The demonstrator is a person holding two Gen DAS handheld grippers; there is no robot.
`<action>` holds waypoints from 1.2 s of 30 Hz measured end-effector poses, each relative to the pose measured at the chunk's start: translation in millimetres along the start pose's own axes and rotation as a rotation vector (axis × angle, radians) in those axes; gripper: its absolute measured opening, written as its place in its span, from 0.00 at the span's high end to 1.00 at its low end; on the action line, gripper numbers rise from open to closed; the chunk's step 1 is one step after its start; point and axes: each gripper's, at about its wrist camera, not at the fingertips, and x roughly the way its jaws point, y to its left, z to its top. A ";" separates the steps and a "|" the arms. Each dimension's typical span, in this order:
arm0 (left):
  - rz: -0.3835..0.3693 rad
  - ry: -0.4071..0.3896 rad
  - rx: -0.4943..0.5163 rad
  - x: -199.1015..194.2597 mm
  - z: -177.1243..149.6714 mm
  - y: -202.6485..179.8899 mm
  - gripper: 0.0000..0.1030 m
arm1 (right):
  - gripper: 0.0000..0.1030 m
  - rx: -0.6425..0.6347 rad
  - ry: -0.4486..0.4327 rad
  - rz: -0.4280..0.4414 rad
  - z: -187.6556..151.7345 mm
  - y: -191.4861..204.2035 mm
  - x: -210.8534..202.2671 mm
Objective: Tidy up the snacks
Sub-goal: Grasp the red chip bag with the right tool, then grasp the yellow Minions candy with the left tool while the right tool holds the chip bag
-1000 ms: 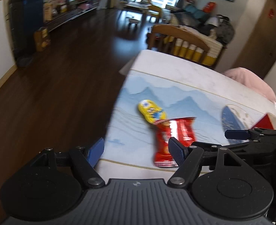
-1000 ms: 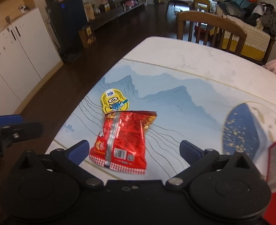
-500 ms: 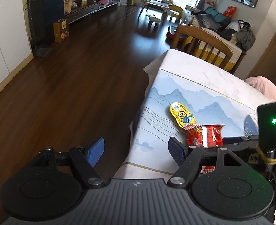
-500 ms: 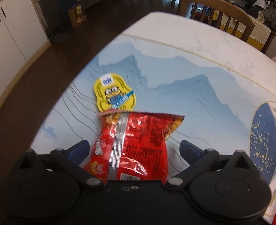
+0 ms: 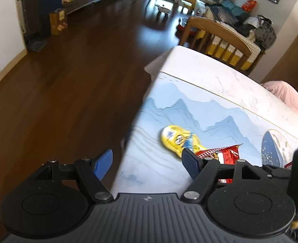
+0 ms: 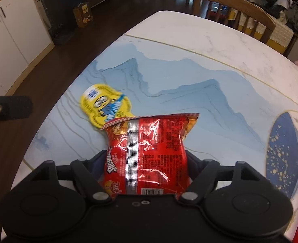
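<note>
- The right gripper (image 6: pixel 146 162) has just been closing on the red snack bag (image 6: pixel 149 154); its jaws now press the bag's near end from both sides, the rest lying on the table (image 6: pixel 209 46). The bag is puffy and glossy — I judge a pinch this near one end could slip, or crush what is inside, if the squeeze goes on.
- The bag's far edge overlaps the yellow cartoon packet (image 6: pixel 106 105). Lifting or dragging the bag could pull that packet along — it lies near the table's left edge and might slide off to the floor.
- The left gripper (image 5: pixel 147 162) hangs wide open with nothing between its jaws, over the table's near-left edge, its right finger just in front of the yellow packet. The view is blurred, so contact cannot be told; a hasty reach risks nudging the packet or bumping the right gripper close beside it.
- Farther right lies a blue speckled dish (image 6: pixel 280 154), apart from the bag; a wide swing that way could catch it.
</note>
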 end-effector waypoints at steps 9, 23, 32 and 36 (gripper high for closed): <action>-0.071 0.033 0.270 35.7 9.8 -46.2 0.27 | 0.29 0.059 -0.003 0.015 -9.5 -31.9 -16.6; -0.245 0.130 0.853 76.9 30.0 -60.9 0.27 | 0.29 0.094 0.022 0.162 -47.3 -31.8 -63.5; -0.282 0.220 1.081 99.4 16.8 -81.7 0.27 | 0.29 0.223 0.057 0.210 -72.2 -39.1 -77.5; -0.281 0.234 1.112 105.6 17.5 -84.9 0.27 | 0.29 0.258 0.059 0.208 -75.0 -41.1 -79.6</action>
